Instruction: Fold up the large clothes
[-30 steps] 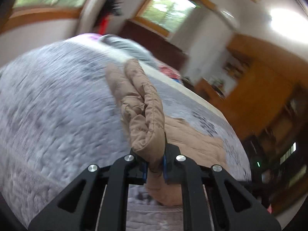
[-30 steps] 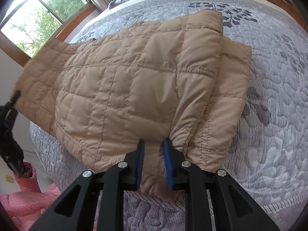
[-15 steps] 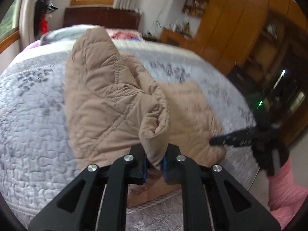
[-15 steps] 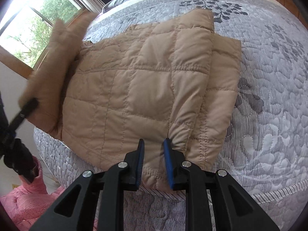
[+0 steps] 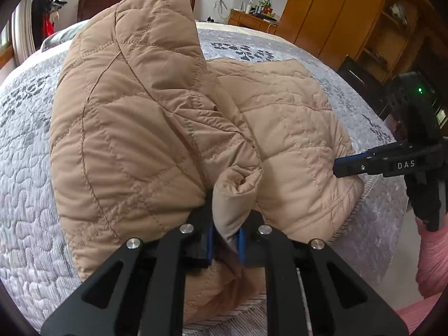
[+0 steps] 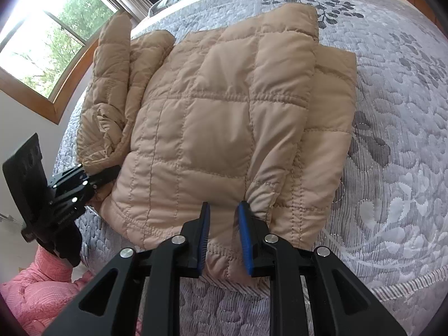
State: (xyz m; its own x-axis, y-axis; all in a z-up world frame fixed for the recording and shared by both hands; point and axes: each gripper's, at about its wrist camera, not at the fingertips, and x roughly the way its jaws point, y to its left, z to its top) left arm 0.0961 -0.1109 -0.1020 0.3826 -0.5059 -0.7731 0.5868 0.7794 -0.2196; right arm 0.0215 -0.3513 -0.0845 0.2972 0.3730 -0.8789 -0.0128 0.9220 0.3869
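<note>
A tan quilted jacket (image 6: 224, 128) is lying on a grey floral bedspread (image 6: 392, 145), close to the bed's near edge.

In the left wrist view, the left gripper (image 5: 226, 243) is clenching a bunched fold of the jacket (image 5: 156, 128) between its blue pads (image 5: 209, 242). The gripped part, which looks like a sleeve, is rising from the fingers toward 11 o'clock and draping over the rest of the garment. The flatter body of the jacket is spreading toward 2 o'clock. At 3 o'clock the right gripper (image 5: 340, 165) is reaching in from the side, its tip touching the jacket's edge.

In the right wrist view, the right gripper (image 6: 222, 233) is standing with its jaws apart at the jacket's near hem, at 6 o'clock. It is grasping nothing; its right pad (image 6: 244, 235) is sitting just beside a gathered cuff. The jacket body is filling the middle of the view, with a second layer showing past its edge toward 3 o'clock. The lifted sleeve is lying along the jacket's side toward 10 o'clock. The left gripper (image 6: 106, 175) is holding its lower end at 9 o'clock.

A window (image 6: 44, 42) is showing at 10 o'clock. A pink sleeve (image 6: 36, 291) is showing at 8 o'clock. Wooden cabinets (image 5: 350, 22) are standing beyond the bed toward 1 o'clock in the left wrist view.
</note>
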